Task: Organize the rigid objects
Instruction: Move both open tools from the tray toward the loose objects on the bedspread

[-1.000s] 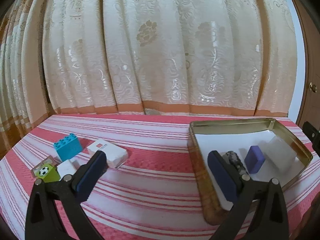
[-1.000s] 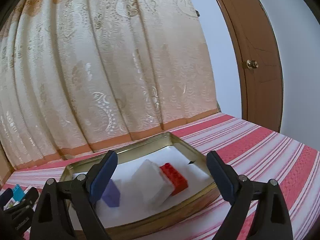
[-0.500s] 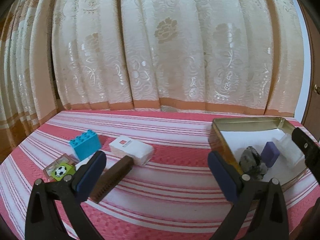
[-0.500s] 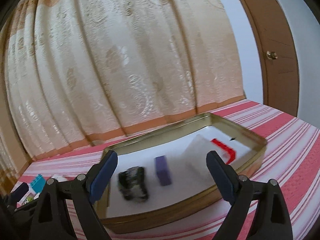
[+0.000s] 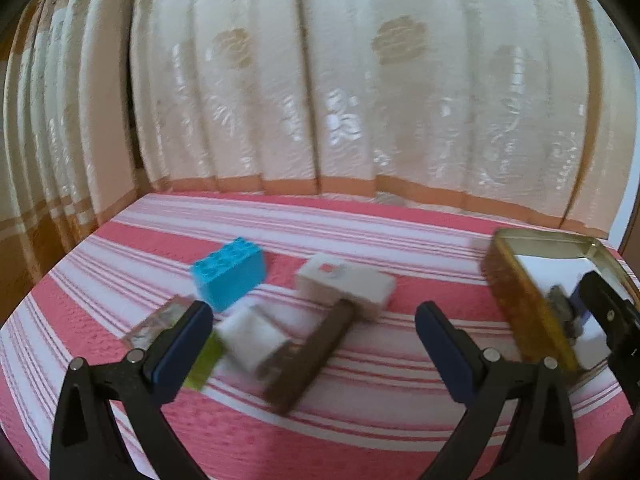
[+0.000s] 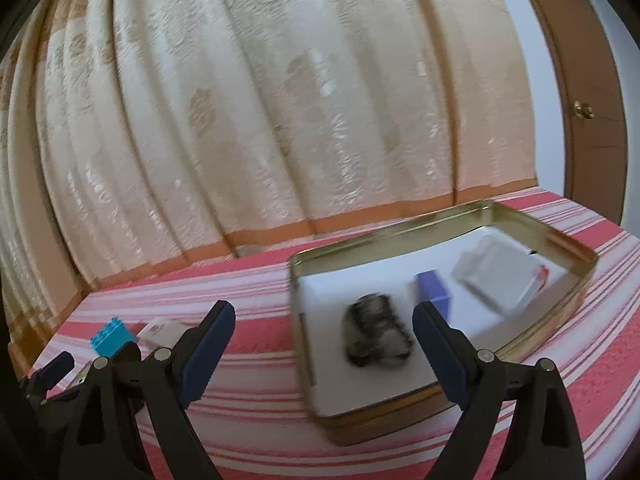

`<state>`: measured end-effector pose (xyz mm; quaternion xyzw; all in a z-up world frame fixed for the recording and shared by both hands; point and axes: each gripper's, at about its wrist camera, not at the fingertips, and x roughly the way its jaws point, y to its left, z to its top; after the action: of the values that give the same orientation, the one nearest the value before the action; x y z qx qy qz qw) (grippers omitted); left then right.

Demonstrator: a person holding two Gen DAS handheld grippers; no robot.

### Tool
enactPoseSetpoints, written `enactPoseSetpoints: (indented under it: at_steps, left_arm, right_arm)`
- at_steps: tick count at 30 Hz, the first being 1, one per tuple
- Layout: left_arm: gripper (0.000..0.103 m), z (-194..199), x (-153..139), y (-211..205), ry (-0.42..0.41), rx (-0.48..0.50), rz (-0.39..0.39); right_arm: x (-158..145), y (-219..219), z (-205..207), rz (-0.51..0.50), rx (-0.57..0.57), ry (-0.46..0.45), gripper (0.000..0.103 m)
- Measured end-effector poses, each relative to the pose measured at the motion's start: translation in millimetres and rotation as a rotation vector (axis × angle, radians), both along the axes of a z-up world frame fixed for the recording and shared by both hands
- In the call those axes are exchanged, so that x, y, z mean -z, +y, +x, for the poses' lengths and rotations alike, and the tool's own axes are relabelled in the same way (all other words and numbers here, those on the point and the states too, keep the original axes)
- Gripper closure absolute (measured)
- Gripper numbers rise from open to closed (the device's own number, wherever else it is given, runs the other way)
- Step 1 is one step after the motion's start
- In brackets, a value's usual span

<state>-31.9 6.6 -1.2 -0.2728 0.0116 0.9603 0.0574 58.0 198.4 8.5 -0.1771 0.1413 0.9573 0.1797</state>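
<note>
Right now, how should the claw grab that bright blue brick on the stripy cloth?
Probably best to take the blue brick across its two long flat sides, coming down from above with the open left claw. It lies studs-up and apart from the white box, so both long faces are free, and flat walls should slip less than the bumpy top.

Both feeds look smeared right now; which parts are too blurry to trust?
Left wrist view: the loose pieces smear, with the blue brick and brown bar soft-edged, while the left gripper stays sharp. Right wrist view: the grey lump in the tin is blurred and unreadable; fisheye bends the curtain.
</note>
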Motion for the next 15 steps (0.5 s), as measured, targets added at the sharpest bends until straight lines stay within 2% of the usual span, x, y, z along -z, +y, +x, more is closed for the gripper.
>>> enactPoseSetpoints:
  at_steps: [10,15]
  left_arm:
    - [0.0,-17.7,5.5,-67.7,-0.031,-0.066,0.01]
    - [0.0,-30.8,10.1,-107.5,-0.069,-0.099,0.059]
  right_arm:
    - [5.3,-44.9,-25.6,-0.002,-0.099,-0.076,0.011]
    - [7.4,-64.5,-35.9,-0.013,-0.144,-0.109,0.011]
